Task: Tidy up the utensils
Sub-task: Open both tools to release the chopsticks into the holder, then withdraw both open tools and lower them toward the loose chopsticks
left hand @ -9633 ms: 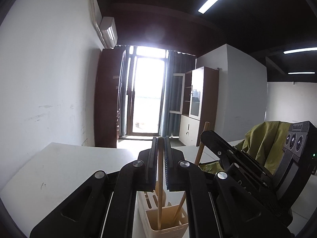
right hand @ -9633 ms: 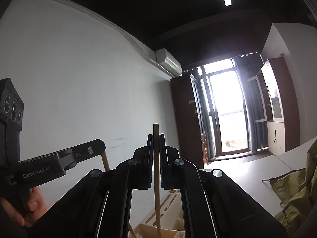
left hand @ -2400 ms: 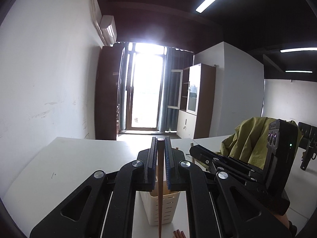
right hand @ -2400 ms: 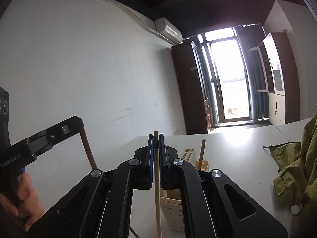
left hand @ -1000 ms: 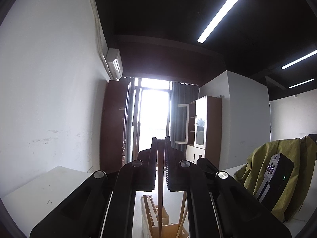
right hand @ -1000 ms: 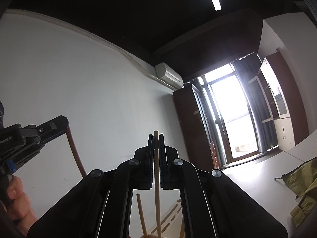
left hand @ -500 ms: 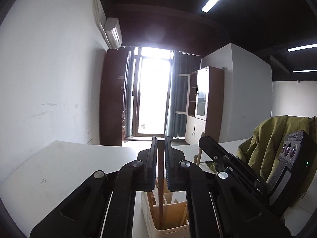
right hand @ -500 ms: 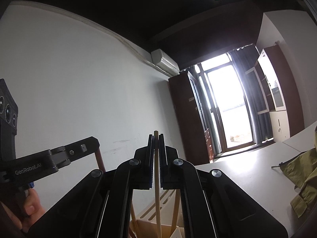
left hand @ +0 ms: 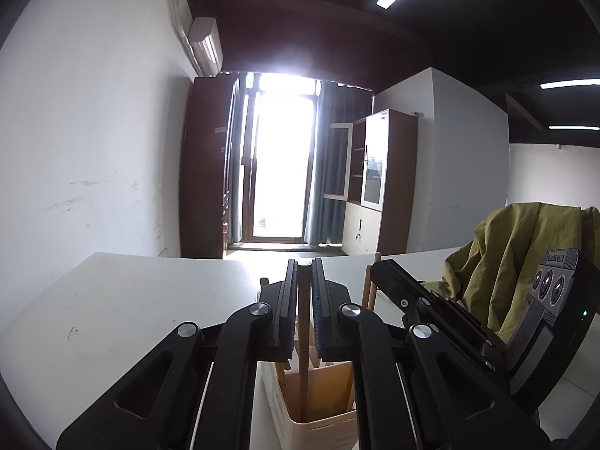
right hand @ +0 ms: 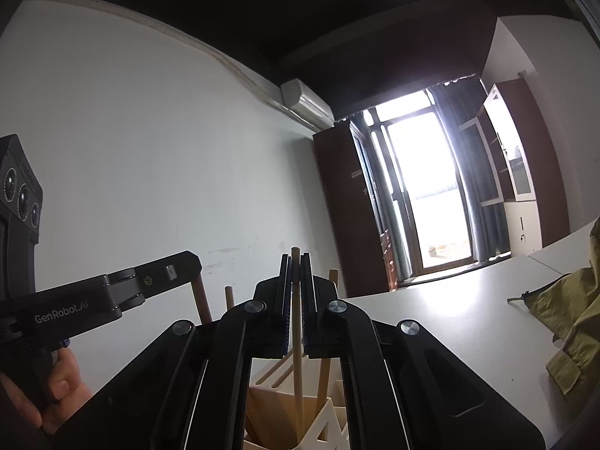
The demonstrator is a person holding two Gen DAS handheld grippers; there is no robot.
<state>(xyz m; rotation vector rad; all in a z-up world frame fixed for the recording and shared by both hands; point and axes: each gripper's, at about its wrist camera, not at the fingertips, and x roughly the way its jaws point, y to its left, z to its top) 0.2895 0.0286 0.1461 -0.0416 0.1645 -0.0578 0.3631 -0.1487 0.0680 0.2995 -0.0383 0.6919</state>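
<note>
Both grippers, left [left hand: 303, 281] and right [right hand: 295, 281], pinch light, stiff, slippery wooden chopsticks [left hand: 303, 345] near their tops, over the cream holder [left hand: 318, 427].

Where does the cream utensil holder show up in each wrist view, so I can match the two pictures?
Left wrist view: the cream utensil holder sits at bottom centre, below the left tool, which is shut on a brown chopstick.
Right wrist view: it sits at bottom centre again, below the right tool, which is shut on a pale chopstick.
Shared landmark: the bright balcony door.
</note>
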